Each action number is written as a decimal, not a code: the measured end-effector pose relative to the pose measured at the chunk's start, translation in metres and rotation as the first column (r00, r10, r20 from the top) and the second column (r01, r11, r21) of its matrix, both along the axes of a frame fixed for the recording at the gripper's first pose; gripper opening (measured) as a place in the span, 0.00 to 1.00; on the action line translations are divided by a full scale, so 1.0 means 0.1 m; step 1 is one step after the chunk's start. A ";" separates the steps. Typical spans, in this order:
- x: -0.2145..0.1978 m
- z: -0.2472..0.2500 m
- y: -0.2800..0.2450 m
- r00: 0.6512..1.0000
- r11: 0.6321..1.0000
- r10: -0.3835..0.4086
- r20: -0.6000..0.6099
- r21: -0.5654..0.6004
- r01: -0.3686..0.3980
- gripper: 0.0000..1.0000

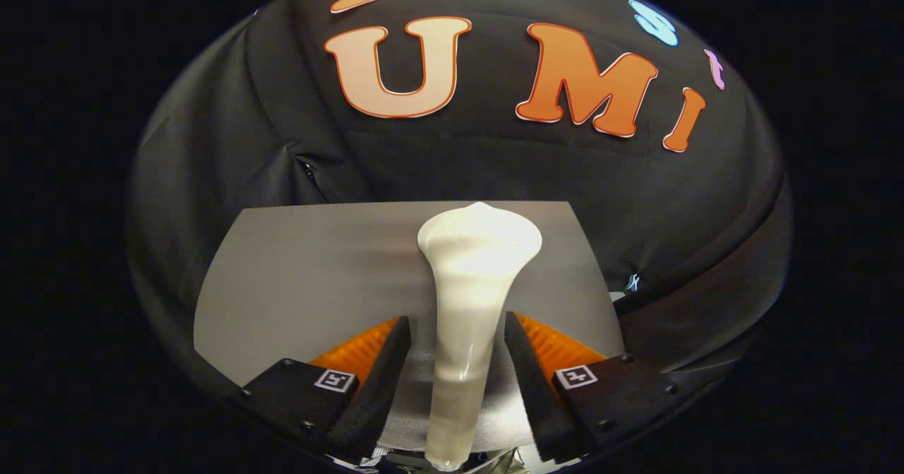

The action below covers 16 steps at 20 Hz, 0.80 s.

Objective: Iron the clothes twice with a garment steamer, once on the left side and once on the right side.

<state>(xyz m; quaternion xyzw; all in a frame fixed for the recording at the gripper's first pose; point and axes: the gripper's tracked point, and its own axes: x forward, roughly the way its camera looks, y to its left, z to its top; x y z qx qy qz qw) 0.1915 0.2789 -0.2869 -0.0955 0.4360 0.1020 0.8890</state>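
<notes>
While the tool stands released, white garment steamer upright between its fingers, untouched, grey table beneath.

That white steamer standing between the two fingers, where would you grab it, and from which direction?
Probably by the slim handle of the garment steamer, below the wide flared head. It stands upright between the fingers of the gripper, which flank it with gaps on both sides, so close on it level from the near side, one finger on each side.

Between the jaws stands the garment steamer, smooth white plastic with a soft gloss along its neck. Beyond the jaws lies a matt grey bench, then the wall's dull black cloth, creased.
</notes>
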 end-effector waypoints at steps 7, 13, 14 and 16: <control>0.03 -0.13 -0.05 1.000 0.999 0.007 -0.021 -0.033 -0.008 0.56; -0.01 0.12 -0.03 0.998 0.999 -0.005 0.070 0.051 0.002 0.48; -0.03 0.22 -0.03 0.995 0.998 -0.003 0.097 0.058 -0.003 0.48; -0.12 0.43 0.00 0.985 0.997 0.022 0.171 0.072 -0.035 0.48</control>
